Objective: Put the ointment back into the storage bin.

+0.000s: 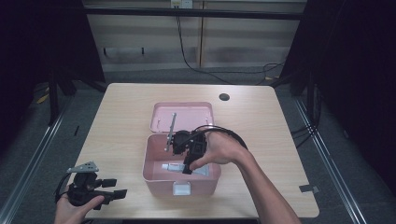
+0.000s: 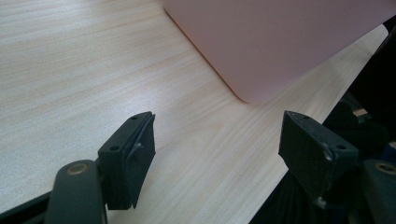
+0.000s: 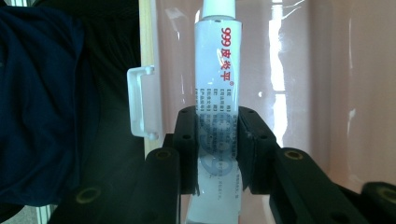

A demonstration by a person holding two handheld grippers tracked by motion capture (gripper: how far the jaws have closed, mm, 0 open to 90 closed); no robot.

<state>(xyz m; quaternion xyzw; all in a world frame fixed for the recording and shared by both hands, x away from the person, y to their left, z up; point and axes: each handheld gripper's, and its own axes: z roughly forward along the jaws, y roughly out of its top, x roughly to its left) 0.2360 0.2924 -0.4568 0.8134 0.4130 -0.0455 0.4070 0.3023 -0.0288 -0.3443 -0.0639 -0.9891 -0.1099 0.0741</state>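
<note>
High view first: the left gripper (image 1: 112,188) is idling at the counter's (image 1: 121,116) near-left corner, jaws spread wide and gripping nothing. Moving right, the pink box (image 1: 159,173) is sitting mid-counter with its lid (image 1: 182,115) lying back. The right gripper (image 1: 187,168) is reaching down inside the box, clenching a white tube (image 3: 218,93) that is lying against its floor.

The worktop (image 2: 70,70) is pale wood-grain laminate, smooth and matt. The box (image 1: 154,172) looks like glossy pink plastic, its inner walls throwing reflections; its latch (image 3: 140,102) is white plastic. The tube (image 3: 217,84) is smooth, printed white plastic. Gripper pads (image 2: 135,158) are matt black, scuffed.
</note>
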